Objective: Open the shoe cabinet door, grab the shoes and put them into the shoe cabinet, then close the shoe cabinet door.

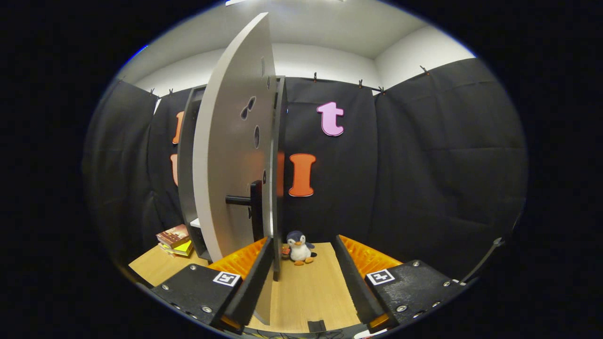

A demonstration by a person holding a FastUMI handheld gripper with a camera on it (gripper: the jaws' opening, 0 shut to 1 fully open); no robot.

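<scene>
A stack of books [175, 241] lies on the counter [306, 292] beside my shoe cabinet [188, 165]. Its door [226, 155] stands swung out, edge toward me, the handle [247, 200] just ahead of my left finger. My gripper [304, 266] is spread wide, grasping nothing. Beyond its fingers sits a toy penguin [299, 248].

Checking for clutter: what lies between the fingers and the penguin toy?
In the gripper view, only bare wooden tabletop separates the open fingers from the penguin toy.
</scene>
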